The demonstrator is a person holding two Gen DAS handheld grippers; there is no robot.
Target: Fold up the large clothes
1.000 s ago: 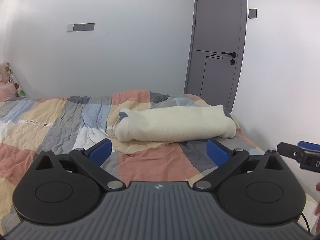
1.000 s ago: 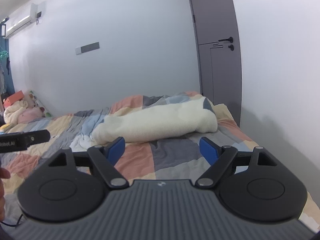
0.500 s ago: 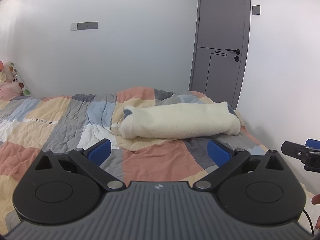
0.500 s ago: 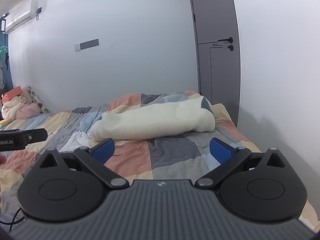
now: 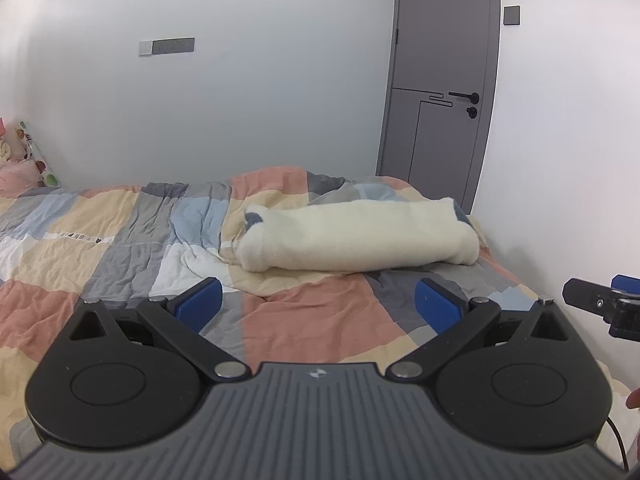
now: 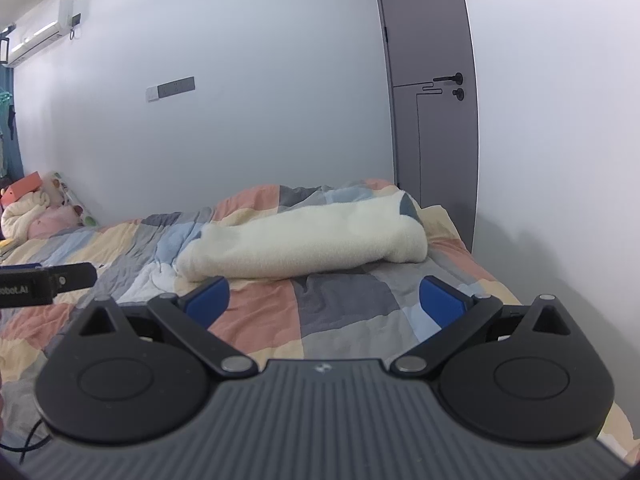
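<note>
cream garment (image 5: 360, 240) lies rolled on quilt (image 5: 120, 240), both grippers spread, empty.

Fluffy, matt cream fleece on the rolled garment (image 5: 360, 240), with small grey-blue patches at both ends. Thin, crinkled patchwork cotton across the quilt (image 5: 120, 240), matt and softly creased. Matt black plastic on the left gripper (image 5: 318, 304), ribbed grey at lower centre of the frame, smooth blue pads (image 5: 199, 303), small shiny metal pivot pins; same finishes on the right gripper (image 6: 324, 298). Smooth, satin grey on the door (image 5: 440, 80), upper right, with a matt black handle (image 5: 464, 97). Flat, matt paint on the wall (image 5: 260, 120).
</note>
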